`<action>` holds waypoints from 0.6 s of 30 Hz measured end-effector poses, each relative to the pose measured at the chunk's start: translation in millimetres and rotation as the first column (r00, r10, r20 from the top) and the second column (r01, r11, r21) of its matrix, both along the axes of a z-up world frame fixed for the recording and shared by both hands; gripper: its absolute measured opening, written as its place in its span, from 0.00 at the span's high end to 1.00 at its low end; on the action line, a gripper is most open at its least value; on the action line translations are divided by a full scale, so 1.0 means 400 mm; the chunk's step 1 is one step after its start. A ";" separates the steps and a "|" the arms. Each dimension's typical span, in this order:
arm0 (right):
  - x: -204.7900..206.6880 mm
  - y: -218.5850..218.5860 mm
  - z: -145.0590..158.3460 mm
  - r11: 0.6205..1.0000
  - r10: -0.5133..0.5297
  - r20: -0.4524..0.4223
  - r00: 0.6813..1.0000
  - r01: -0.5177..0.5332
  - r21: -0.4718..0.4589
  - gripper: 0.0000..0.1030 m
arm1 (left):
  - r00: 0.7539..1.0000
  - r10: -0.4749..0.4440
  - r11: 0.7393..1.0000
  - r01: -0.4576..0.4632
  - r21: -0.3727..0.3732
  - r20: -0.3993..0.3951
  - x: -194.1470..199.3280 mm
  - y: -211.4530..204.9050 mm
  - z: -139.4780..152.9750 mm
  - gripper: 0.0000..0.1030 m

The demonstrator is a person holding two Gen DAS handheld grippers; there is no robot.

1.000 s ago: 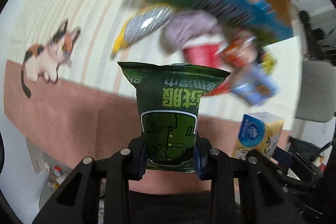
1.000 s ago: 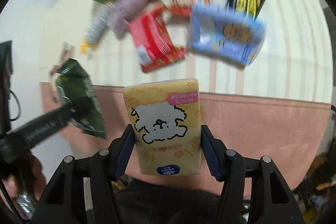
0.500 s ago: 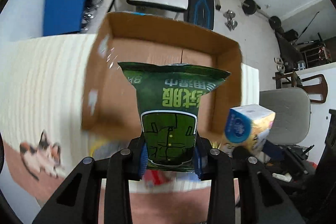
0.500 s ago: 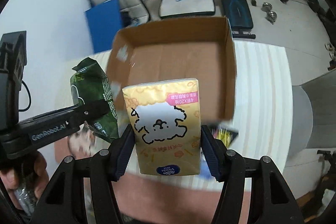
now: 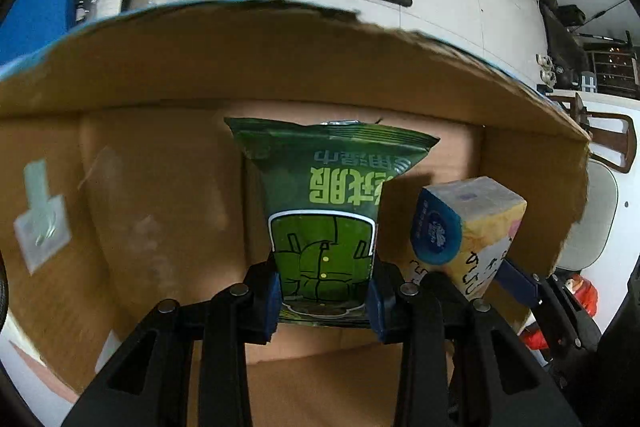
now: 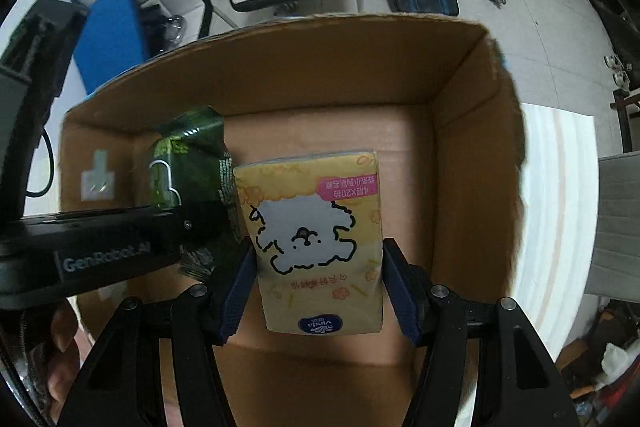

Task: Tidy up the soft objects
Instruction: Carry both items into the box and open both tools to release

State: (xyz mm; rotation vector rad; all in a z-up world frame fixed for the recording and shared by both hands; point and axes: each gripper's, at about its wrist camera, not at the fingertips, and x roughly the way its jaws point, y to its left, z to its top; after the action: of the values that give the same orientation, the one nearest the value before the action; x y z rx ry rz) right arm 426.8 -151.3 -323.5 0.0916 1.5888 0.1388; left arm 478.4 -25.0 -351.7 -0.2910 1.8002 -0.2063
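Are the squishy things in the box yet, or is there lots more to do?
Nothing lies in the brown cardboard box yet; its floor looks bare. The left hand-held gripper clamps a green snack bag and the right hand-held gripper clamps a yellow tissue pack with a cartoon dog, both over the open box. Left: let both go inside. Other items aren't visible now.

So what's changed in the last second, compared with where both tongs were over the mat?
Both tongs carried their loads from above the mat and its scattered items to over the open cardboard box, now pointing into it. Nothing was let go: the left tongs grip the green snack bag, and the right tongs the yellow tissue pack, as before.
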 end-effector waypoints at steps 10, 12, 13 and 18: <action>0.034 -0.002 -0.017 1.000 0.002 -0.020 1.000 -0.002 -0.007 0.30 | 0.996 -0.088 0.995 0.088 0.038 -0.007 -0.021 -0.038 0.025 0.46; 0.027 -0.006 0.003 1.000 0.008 -0.014 1.000 -0.009 -0.029 0.29 | 0.994 -0.106 0.992 0.104 0.071 0.030 -0.030 -0.034 0.051 0.29; 0.025 -0.006 0.013 0.999 0.015 -0.009 1.000 -0.015 -0.045 0.27 | 0.994 -0.104 0.992 0.100 0.071 0.044 -0.027 -0.015 0.060 0.20; -0.009 0.014 0.076 0.994 0.056 0.006 0.998 -0.056 -0.093 0.15 | 0.995 -0.057 0.997 0.052 0.057 0.080 -0.067 0.030 0.115 0.06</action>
State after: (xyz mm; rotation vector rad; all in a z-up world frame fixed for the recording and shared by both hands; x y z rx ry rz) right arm 423.0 -145.7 -293.1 -0.0256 1.5870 0.1091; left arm 451.5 -13.2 -305.6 -0.1914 1.7308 -0.2039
